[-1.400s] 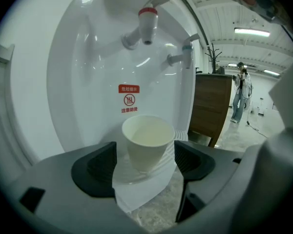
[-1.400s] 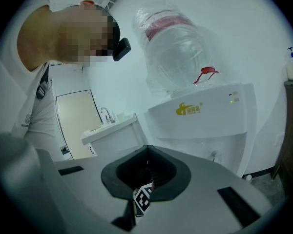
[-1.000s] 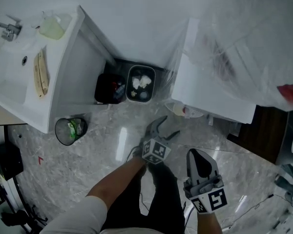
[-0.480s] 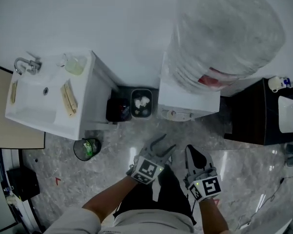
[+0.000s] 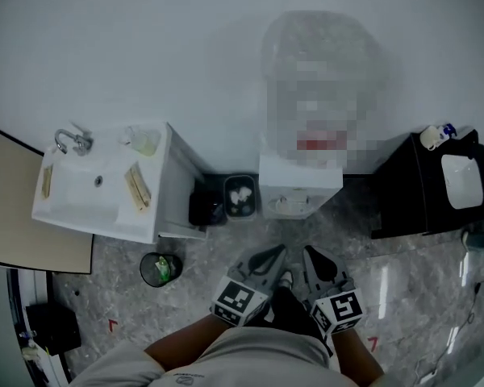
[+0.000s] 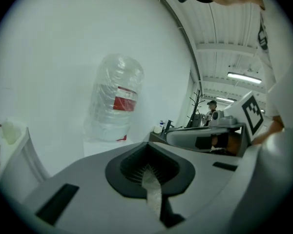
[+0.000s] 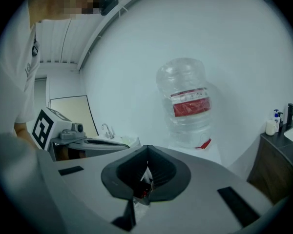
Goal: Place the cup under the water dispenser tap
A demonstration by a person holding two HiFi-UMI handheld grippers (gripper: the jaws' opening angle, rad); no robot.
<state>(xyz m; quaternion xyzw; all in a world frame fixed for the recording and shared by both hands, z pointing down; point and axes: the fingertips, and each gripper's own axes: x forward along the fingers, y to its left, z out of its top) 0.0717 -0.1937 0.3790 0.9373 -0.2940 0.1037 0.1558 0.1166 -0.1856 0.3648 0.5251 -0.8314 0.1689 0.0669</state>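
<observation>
White wall and grey marbled floor (image 5: pixel 403 297) fill the room ahead of you. Straight beyond both tips stands the dispenser (image 5: pixel 300 180) with its bottle (image 6: pixel 118 99) on top, so you are facing the tap recess but are well apart from it. Off the left tongs' side sits the sink (image 5: pixel 81 210); two bins (image 5: pixel 240 196) stand between it and the dispenser. Off the right tongs' side is a black counter (image 5: pixel 403 192).

Your left tongs (image 5: pixel 273 255) have just closed, jaws pressed together on nothing. Your right tongs (image 5: pixel 311 256) are pressed together too; a reddish speck shows in their slit, and I cannot identify it. Held side by side near your body, they look like a travelling stance, not a grip. No cup shows in any view, so I judge you must find it first.
</observation>
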